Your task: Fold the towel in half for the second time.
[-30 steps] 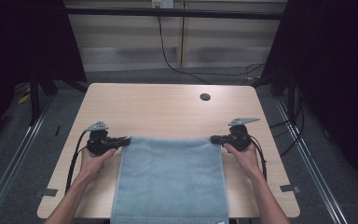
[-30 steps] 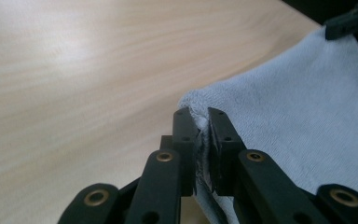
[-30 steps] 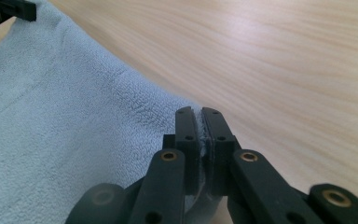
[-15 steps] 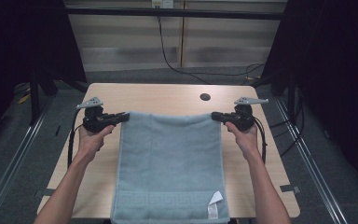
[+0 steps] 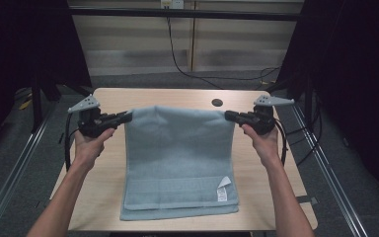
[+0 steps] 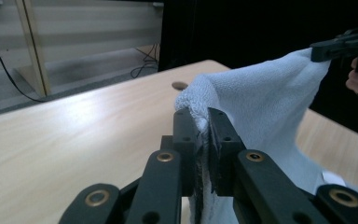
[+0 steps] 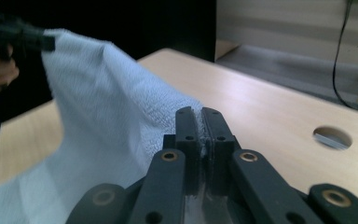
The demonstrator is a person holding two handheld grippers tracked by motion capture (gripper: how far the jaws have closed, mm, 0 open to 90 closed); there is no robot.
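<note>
Item one: the towel, pale blue, terry. We hold it by its two far corners, lifted off the wooden table; the held edge is stretched nearly level between our tools, and the cloth slopes down toward us. Its near part lies flat on the tabletop in two layers, the lower one showing as a strip past the upper hem. A small white label sits near the right of that hem; we find it in the high view, along with the flat near part.

Item two: the left gripper, in our left hand. The left gripper view shows its jaws pressed close, a fold of towel pinched between them. Far off in that view, the other tool bites the opposite corner.

Item three: the right gripper, in our right hand. The right gripper view shows its jaws almost together, a thin edge of towel clamped in the slit.

Item four: a round hole in the tabletop, beyond the towel's raised edge. The right gripper view shows it as open right through; the left gripper view shows it partly behind the cloth.
</note>
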